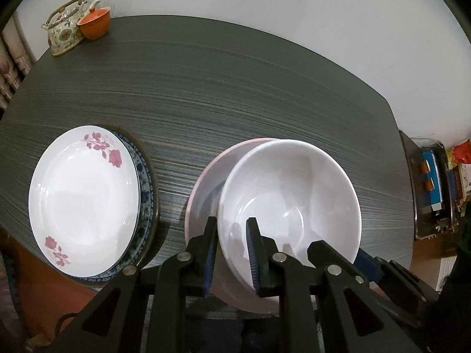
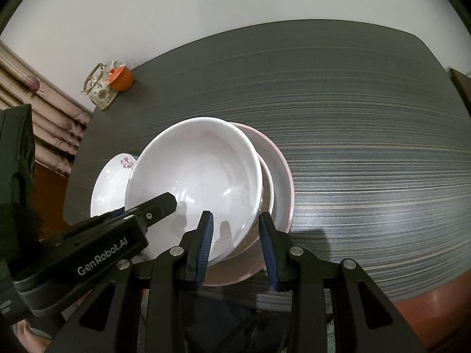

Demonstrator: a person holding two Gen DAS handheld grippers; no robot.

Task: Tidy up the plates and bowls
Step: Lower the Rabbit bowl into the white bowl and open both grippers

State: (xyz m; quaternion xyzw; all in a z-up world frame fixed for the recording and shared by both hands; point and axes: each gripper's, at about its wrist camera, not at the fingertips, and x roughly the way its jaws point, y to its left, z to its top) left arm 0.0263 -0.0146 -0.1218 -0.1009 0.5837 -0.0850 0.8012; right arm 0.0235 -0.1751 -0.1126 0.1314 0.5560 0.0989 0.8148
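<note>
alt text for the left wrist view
The left gripper pinches the near rim of a white bowl sitting in a pink bowl on a dark table; a floral plate lies to the left.

The bowl (image 1: 290, 194) and plate (image 1: 84, 197) look like glossy glazed ceramic; the desk (image 1: 235, 88) is matt, streaked wood-grain laminate; the fingers (image 1: 209, 253) are matt black plastic.

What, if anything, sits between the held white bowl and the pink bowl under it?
Nothing visible. The white bowl, gripped at its rim by the left gripper and the right gripper, hangs tilted over the pink bowl, whose exposed inside is bare. The plates sit apart, to the side. Directly under the white bowl is hidden.
</note>
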